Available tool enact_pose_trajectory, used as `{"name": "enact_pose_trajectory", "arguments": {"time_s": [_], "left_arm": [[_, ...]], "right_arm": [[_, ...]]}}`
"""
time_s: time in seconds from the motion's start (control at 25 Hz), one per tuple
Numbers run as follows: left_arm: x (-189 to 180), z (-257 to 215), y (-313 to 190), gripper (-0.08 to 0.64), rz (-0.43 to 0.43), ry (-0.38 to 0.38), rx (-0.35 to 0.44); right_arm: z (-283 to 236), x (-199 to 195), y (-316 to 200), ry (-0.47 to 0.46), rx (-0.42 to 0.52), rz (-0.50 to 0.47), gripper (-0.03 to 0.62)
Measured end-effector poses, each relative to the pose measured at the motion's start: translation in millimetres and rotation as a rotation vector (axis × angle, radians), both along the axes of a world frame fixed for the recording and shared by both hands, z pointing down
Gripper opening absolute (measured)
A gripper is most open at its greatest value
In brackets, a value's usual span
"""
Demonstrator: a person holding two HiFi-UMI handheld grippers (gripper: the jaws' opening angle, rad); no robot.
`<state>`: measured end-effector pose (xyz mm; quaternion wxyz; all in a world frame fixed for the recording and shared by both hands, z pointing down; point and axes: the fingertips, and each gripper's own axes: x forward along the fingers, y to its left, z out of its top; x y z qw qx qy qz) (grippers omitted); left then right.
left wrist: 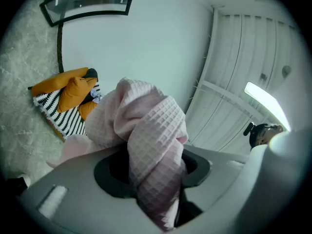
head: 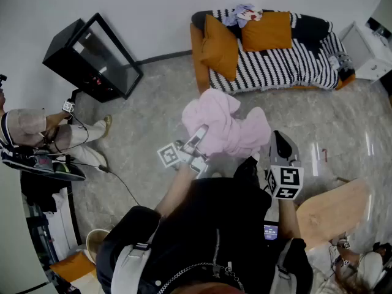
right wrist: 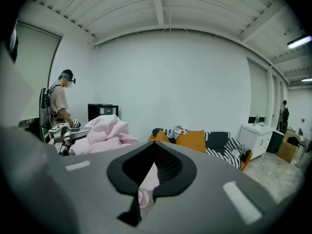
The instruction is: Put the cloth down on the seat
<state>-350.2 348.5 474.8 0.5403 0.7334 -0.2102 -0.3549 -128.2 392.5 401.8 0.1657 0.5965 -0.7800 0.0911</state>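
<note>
Left gripper view shows the left gripper (left wrist: 155, 177) clamped on a thick, twisted wad of the pink cloth (left wrist: 146, 130), and the bulk of the fabric keeps its jaws wide. The right gripper (right wrist: 145, 182) has its jaws nearly together, with a small fold of the same cloth nipped at their tips.

In the head view the cloth hangs in the air between the two tools. It is bunched toward the left gripper and stretches across to the right one, so its long axis runs side to side, roughly along the length of the sofa (head: 202, 54).

The striped seat (head: 275, 69) lies straight ahead beyond the cloth, well apart from both grippers. The right gripper lines up with the middle of the seat, while the left faces the end with the orange cushion (head: 220, 48). The coming move looks like a forward carry, with the right side nearer the open stripes.
</note>
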Motion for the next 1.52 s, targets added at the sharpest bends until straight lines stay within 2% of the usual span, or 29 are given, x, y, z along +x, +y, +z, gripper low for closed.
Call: {"name": "enact_pose_trajectory", "arguments": {"time_s": [0.2,0.44,0.68,0.92,1.2,1.52], "left_arm": [[2,-5,-4,0.196,0.02,-0.003,0.013],[4,-4,-3,0.196,0.036,0.009,-0.004],[4,2,-4,0.196,0.044,-0.02,-0.006],[28,6,-9,0.196,0.057,-0.052,-0.002],[51,9,-22,0.193,0.068,-0.049,-0.014],[78,8,-52,0.193,0.071,-0.056,-0.035]], "right_arm": [[-1,-7,-4,0.005,0.0,-0.007,0.002],[-4,-7,-4,-0.04,0.032,-0.002,0.003],[1,-8,-4,-0.033,0.023,0.005,0.002],[11,15,-4,-0.042,0.003,0.027,0.003],[22,43,-10,-0.056,-0.032,0.046,0.003],[21,68,-48,-0.074,-0.05,0.033,0.003]]}}
